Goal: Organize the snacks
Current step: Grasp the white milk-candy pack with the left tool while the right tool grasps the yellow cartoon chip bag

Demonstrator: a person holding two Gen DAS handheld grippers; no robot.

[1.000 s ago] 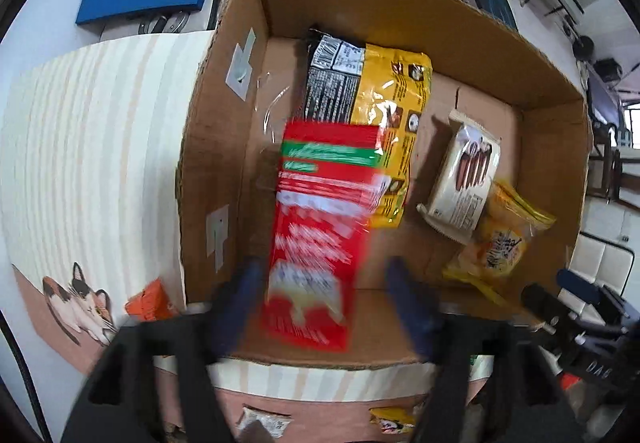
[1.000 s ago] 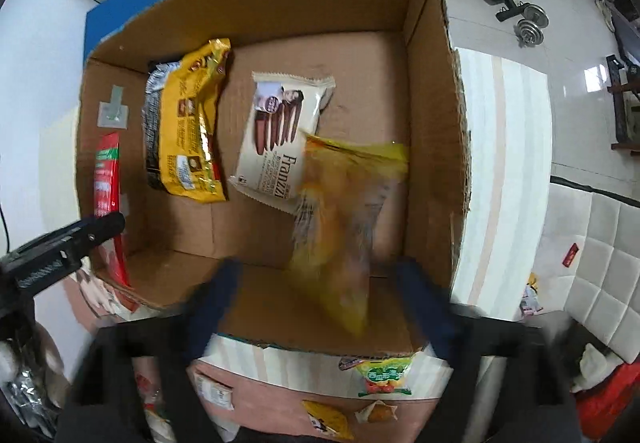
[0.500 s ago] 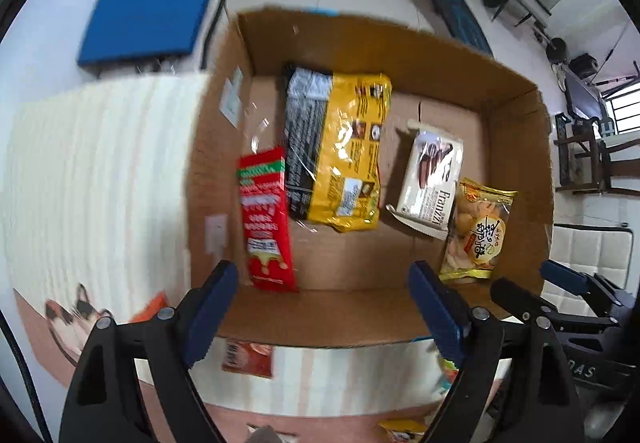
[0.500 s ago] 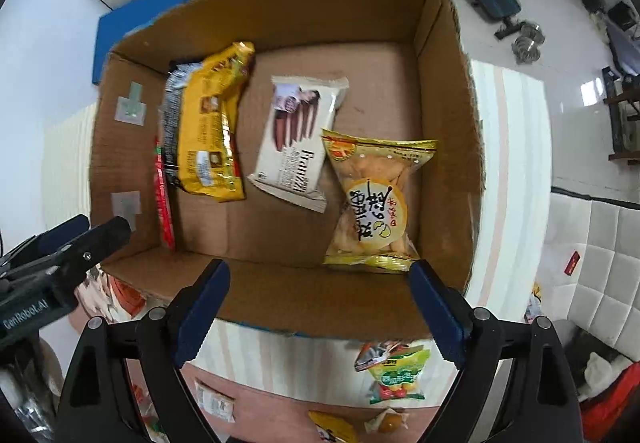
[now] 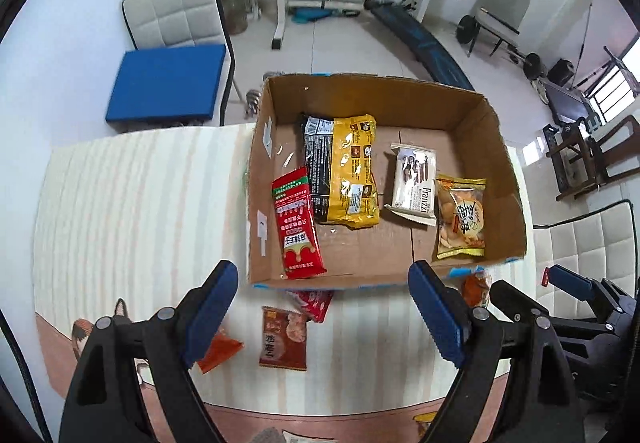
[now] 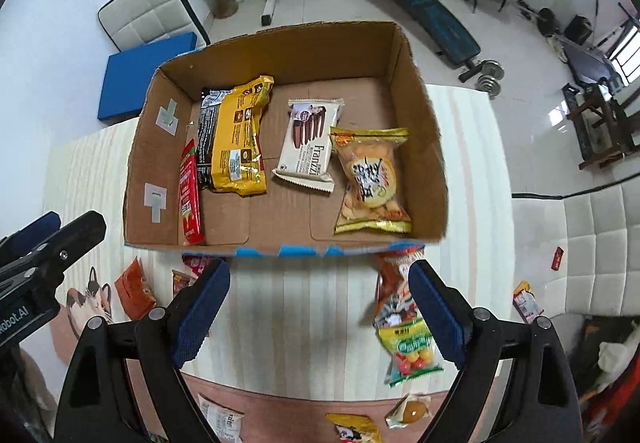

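Snacks (image 5: 344, 175) lie in the box (image 5: 256, 179) at frame centre. Our left gripper (image 5: 324, 307) and right gripper (image 6: 320, 303) hover below it, jaws spread, empty.

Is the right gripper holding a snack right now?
No, the right gripper is open and empty above the table, with the yellow cracker bag lying in the cardboard box.

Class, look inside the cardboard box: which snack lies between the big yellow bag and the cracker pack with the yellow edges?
The white Franzzi wafer pack lies between the yellow bag and the cracker pack, overlapping the cracker pack's corner. Both wrist views show it.
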